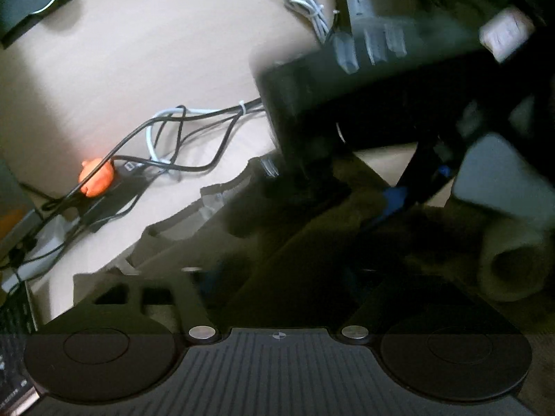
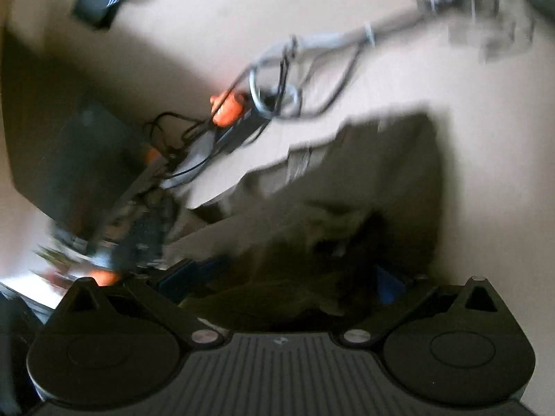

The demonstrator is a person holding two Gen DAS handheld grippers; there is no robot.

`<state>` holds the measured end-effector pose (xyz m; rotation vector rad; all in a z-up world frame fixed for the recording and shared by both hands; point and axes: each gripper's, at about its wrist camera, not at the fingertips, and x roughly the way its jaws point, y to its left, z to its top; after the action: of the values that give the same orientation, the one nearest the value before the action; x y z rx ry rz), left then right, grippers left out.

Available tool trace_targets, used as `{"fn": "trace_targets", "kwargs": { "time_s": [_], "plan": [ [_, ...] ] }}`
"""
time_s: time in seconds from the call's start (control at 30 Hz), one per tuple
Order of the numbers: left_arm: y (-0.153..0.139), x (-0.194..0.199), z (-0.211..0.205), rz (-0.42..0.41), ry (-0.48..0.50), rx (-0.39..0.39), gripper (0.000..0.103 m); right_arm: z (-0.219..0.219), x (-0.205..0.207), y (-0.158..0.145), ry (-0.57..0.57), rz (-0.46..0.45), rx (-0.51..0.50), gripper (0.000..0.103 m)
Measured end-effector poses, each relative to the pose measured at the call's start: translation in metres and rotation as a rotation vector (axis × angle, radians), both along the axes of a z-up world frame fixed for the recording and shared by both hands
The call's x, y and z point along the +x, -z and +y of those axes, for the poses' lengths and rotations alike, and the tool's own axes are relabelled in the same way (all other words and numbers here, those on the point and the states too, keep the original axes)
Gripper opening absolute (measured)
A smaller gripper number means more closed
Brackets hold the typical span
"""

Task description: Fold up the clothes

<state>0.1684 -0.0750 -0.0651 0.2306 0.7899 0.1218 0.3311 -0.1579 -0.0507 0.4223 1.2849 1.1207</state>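
Observation:
A dark olive garment lies crumpled on the pale table, its notched edge toward the cables. My left gripper hangs low over it with the jaws apart; the fingertips are lost in shadow and nothing shows pinched between them. The right gripper comes in from the upper right as a blurred black body with blue pads down at the cloth. In the right wrist view the garment spreads ahead, and the right gripper stands wide open, its blue pads on either side of a bunched fold.
A tangle of black and white cables with an orange piece and a black adapter lies left of the garment. A dark computer case stands at the back right. A dark box sits left of the cloth.

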Motion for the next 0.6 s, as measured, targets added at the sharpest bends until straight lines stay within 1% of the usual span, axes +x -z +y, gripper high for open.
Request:
{"fn": "trace_targets", "kwargs": {
  "time_s": [0.03,0.07,0.1,0.13,0.2,0.23,0.3,0.37,0.4,0.43,0.47,0.5,0.53,0.57,0.6],
  "plan": [
    [0.002,0.003,0.0,0.001,0.005,0.023,0.024,0.0,0.003,0.001,-0.014,0.062,0.056,0.103],
    [0.0,0.003,0.0,-0.014,0.002,0.052,0.013,-0.003,0.006,-0.006,-0.022,0.087,0.13,0.103],
    [-0.006,0.002,0.002,-0.04,-0.007,0.089,0.011,-0.005,0.008,-0.015,-0.029,0.104,0.209,0.103],
    [-0.013,0.001,0.005,-0.067,-0.016,0.112,0.009,-0.012,0.01,-0.029,-0.014,0.072,0.258,0.103],
    [-0.036,-0.005,0.021,-0.136,-0.072,0.132,0.008,-0.026,0.013,-0.058,0.024,-0.013,0.345,0.103],
    [-0.05,-0.011,0.032,-0.174,-0.121,0.132,0.008,-0.034,0.011,-0.07,0.056,-0.088,0.334,0.103],
    [-0.081,-0.032,0.062,-0.264,-0.258,0.114,0.008,-0.051,0.005,-0.091,0.125,-0.251,0.289,0.103],
    [-0.111,-0.058,0.092,-0.349,-0.408,0.071,0.008,-0.062,-0.004,-0.091,0.17,-0.347,0.205,0.103],
    [-0.125,-0.071,0.11,-0.392,-0.487,0.035,0.008,-0.067,-0.008,-0.09,0.191,-0.391,0.161,0.103],
    [-0.135,-0.082,0.124,-0.427,-0.543,-0.003,0.008,-0.07,-0.012,-0.084,0.205,-0.391,0.119,0.103],
    [-0.143,-0.09,0.135,-0.458,-0.581,-0.043,0.008,-0.072,-0.014,-0.076,0.211,-0.366,0.095,0.103],
    [-0.149,-0.093,0.141,-0.478,-0.593,-0.067,0.008,-0.074,-0.017,-0.068,0.216,-0.338,0.073,0.103],
    [-0.151,-0.089,0.14,-0.485,-0.58,-0.068,0.008,-0.075,-0.02,-0.06,0.22,-0.31,0.052,0.103],
    [-0.152,-0.085,0.138,-0.492,-0.564,-0.071,0.008,-0.076,-0.023,-0.058,0.222,-0.31,0.041,0.103],
    [-0.15,-0.076,0.128,-0.493,-0.508,-0.099,0.008,-0.078,-0.025,-0.059,0.223,-0.317,0.032,0.103]
  ]
}}
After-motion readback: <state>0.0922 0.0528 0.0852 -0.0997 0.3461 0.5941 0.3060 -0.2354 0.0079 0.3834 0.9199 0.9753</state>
